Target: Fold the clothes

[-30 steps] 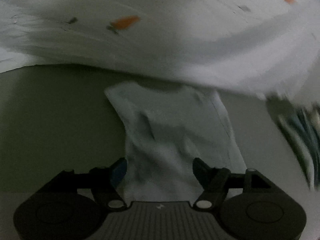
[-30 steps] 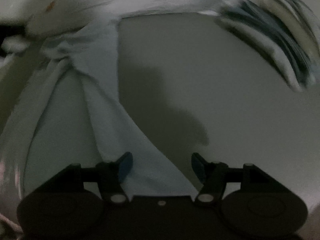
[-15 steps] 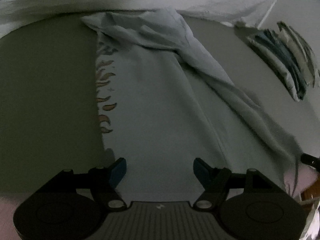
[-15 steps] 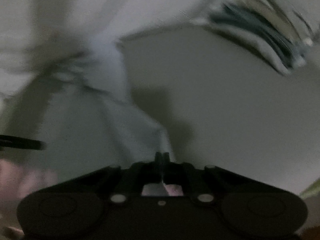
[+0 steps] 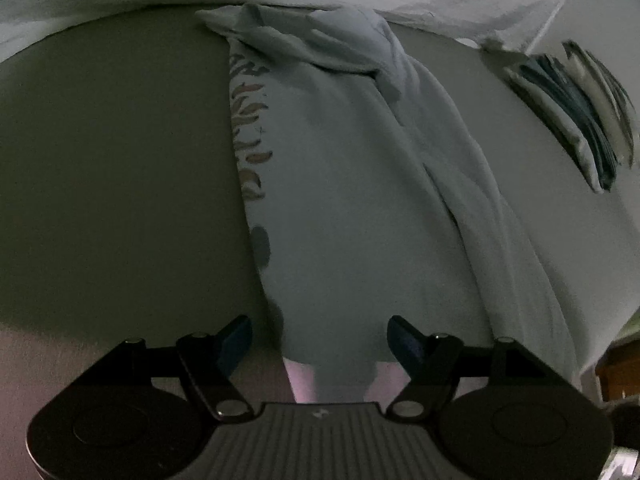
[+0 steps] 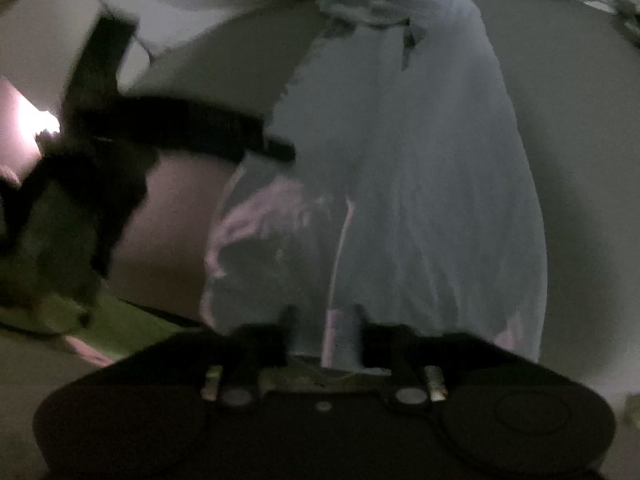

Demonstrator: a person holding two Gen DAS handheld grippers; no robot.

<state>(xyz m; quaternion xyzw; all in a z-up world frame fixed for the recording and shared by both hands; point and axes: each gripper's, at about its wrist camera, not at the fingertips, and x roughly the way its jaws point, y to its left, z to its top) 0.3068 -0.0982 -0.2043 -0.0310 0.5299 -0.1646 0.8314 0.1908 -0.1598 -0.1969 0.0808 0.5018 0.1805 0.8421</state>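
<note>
Since a second ago the right gripper (image 6: 324,320) has pinched shut and is now opening, shirt (image 5: 360,200) hem between its fingers. Left gripper (image 5: 320,336) stands wide over the near hem, holding nothing. Bare bed (image 5: 112,160) lies left; folded stack (image 5: 580,112) right.

Left gripper (image 5: 320,336) angled downward, fingers spread wide, right gripper (image 6: 324,332) blurred, fingers opening

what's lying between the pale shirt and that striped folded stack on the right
Nothing: in the left wrist view, bare grey surface separates the pale shirt from the striped folded stack.
</note>
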